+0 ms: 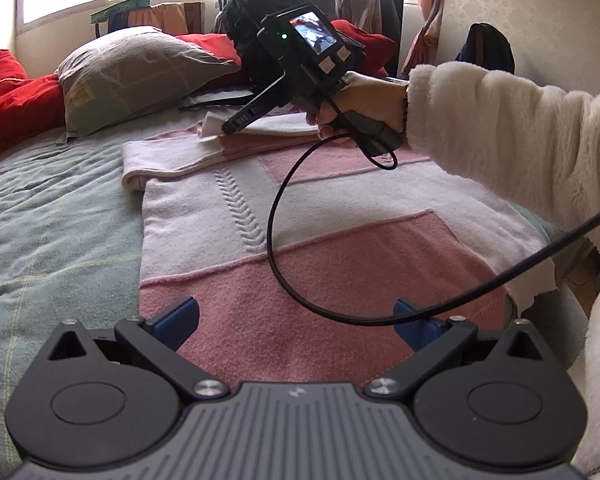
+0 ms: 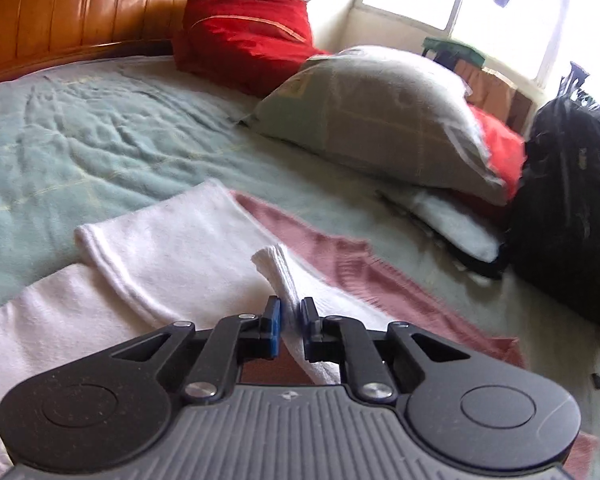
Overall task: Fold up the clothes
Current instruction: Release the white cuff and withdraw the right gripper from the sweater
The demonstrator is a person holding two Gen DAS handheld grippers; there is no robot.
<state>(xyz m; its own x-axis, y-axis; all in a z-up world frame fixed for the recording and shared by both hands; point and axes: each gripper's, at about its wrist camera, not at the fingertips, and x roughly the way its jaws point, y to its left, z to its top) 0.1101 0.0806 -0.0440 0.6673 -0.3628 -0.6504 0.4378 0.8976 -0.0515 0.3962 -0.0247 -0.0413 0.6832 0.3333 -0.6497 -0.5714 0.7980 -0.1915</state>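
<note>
A pink and white knitted sweater (image 1: 300, 216) lies flat on the green bedspread (image 1: 52, 216), with one sleeve folded across its far end. My left gripper (image 1: 296, 320) hovers low over the near pink band, open, with nothing between its blue pads. Further off, a hand in a white fleece sleeve (image 1: 500, 132) holds my right gripper (image 1: 232, 124) down at the folded sleeve. In the right wrist view, my right gripper (image 2: 290, 316) is shut on a raised fold of the white sleeve (image 2: 160, 252), and the pink hem (image 2: 360, 276) lies just beyond.
A grey-green pillow (image 2: 384, 116) and red cushions (image 2: 244, 36) lie at the head of the bed. A black backpack (image 2: 572, 208) sits to the right and a wooden headboard (image 2: 80, 8) to the left. A black cable (image 1: 276, 216) loops over the sweater. Clothes hang on a rack (image 1: 372, 4) by the window.
</note>
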